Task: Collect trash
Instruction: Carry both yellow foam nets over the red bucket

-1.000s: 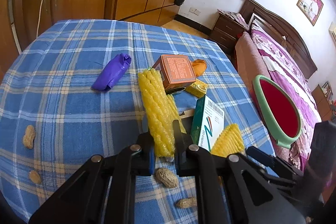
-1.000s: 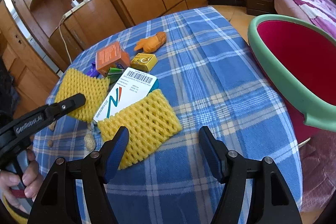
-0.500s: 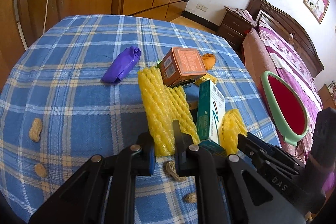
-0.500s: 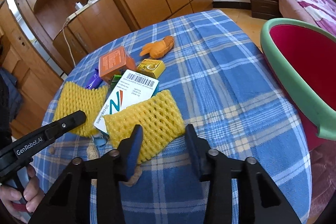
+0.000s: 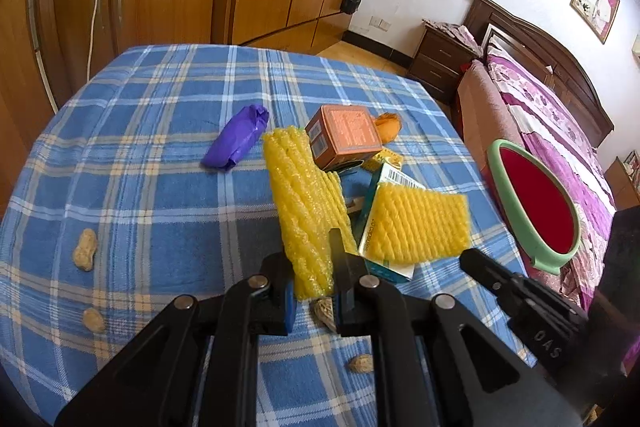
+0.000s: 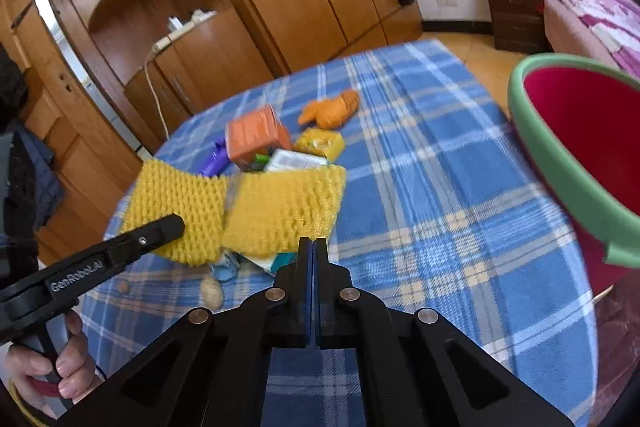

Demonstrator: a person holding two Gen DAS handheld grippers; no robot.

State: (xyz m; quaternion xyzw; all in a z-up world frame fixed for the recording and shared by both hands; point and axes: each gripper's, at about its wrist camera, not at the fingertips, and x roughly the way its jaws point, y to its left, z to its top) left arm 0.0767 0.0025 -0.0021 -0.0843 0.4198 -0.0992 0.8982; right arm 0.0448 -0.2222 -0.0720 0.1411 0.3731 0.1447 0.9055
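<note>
Trash netting (image 5: 308,211) is clamped in the left claw (image 5: 314,301); a second piece (image 6: 284,211) is pinched by the just-closed right claw (image 6: 313,247), for the bin (image 6: 560,163) at right.

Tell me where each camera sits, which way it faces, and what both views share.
Left wrist: on the left tool, angled down across the table; its fingers grip a yellow net.
Right wrist: on the right tool, angled down at the table; jaws just closed on another net; a hand shows.
Shared: both nets, orange box, red basin.
</note>
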